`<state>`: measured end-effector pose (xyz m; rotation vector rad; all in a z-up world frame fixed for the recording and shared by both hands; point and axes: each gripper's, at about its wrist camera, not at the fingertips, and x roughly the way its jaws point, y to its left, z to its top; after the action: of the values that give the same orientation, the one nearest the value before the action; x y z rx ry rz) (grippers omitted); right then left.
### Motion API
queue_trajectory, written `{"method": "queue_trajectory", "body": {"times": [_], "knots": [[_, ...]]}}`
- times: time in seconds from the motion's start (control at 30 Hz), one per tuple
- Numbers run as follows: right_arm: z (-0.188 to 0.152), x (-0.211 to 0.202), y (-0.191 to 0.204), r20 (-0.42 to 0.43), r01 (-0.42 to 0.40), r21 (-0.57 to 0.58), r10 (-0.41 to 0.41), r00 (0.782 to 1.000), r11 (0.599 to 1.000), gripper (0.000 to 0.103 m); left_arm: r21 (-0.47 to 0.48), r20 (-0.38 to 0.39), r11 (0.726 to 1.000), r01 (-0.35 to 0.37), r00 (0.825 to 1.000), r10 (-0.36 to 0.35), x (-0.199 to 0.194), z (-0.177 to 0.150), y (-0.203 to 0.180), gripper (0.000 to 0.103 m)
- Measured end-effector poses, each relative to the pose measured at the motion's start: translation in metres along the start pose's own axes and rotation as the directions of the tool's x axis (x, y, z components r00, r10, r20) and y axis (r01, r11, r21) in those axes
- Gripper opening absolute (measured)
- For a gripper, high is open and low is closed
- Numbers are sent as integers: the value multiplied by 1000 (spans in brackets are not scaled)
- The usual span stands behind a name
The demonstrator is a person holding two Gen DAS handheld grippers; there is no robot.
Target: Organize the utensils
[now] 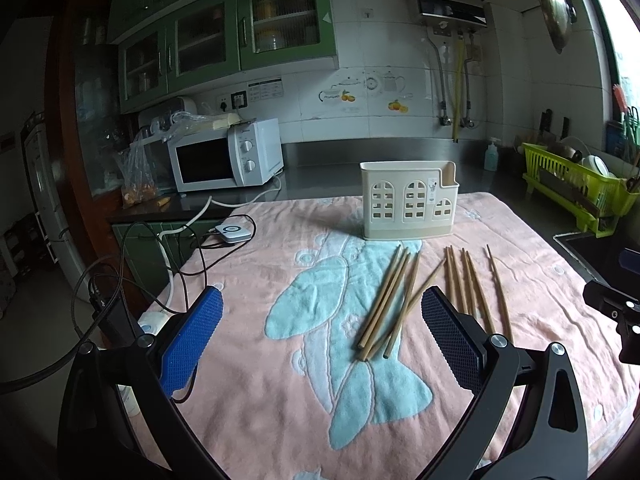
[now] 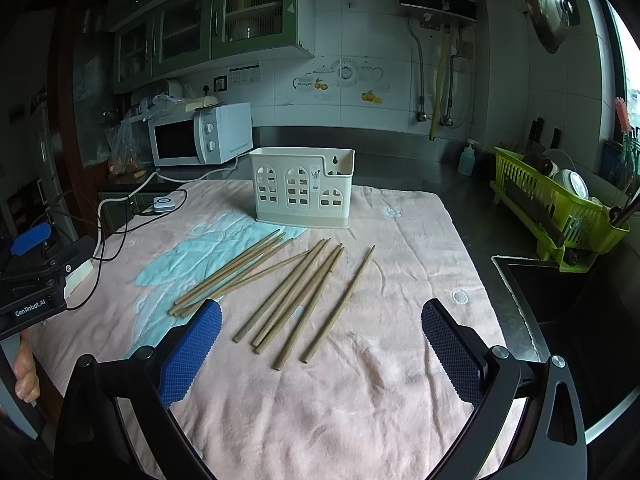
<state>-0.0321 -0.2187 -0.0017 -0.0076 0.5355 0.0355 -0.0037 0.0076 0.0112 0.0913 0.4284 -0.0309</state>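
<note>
From my left gripper [image 1: 322, 328], jaws spread wide and empty, the chopsticks [image 1: 394, 300] lie ahead and to the right on the pink towel [image 1: 248, 360]. The nearer bunch sits just past my right-hand pad, long axes running away from me and leaning right toward the cream utensil holder [image 1: 408, 204], which stands upright at the towel's far edge.

My right gripper [image 2: 322, 328] is also wide and holds nothing. Here the second bunch of chopsticks [image 2: 296, 300] lies almost straight ahead between the pads, near ends toward me, far ends angled right toward the holder [image 2: 304, 188]. I judge this hand the nearer one for that bunch and for the single stick [image 2: 340, 304] lying apart on the right; the left hand is better placed for the crossed bunch.

Hard to make out: how many sticks overlap in the left bunch, and the holder's inner compartments, since its front wall hides them. The other gripper's body is cut off at each frame's edge
</note>
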Motion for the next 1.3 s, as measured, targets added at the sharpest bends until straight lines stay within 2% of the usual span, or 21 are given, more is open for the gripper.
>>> {"method": "queue_trajectory", "body": {"times": [0.5,0.67,1.13,1.3], "knots": [[0,1,2,2,-5,3,5,1000,1000,97,-6,27,1000,1,1000,0,0,3,6,98],[-1,3,3,0,-6,5,6,1000,1000,97,0,6,1000,16,1000,-16,5,3,9,98],[-9,21,-5,-45,15,34,-13,999,999,96,-29,13,999,22,1000,-22,21,10,28,98],[-14,34,-8,-79,32,49,-28,996,998,96,-30,-18,999,34,999,-35,43,9,33,91]]}}
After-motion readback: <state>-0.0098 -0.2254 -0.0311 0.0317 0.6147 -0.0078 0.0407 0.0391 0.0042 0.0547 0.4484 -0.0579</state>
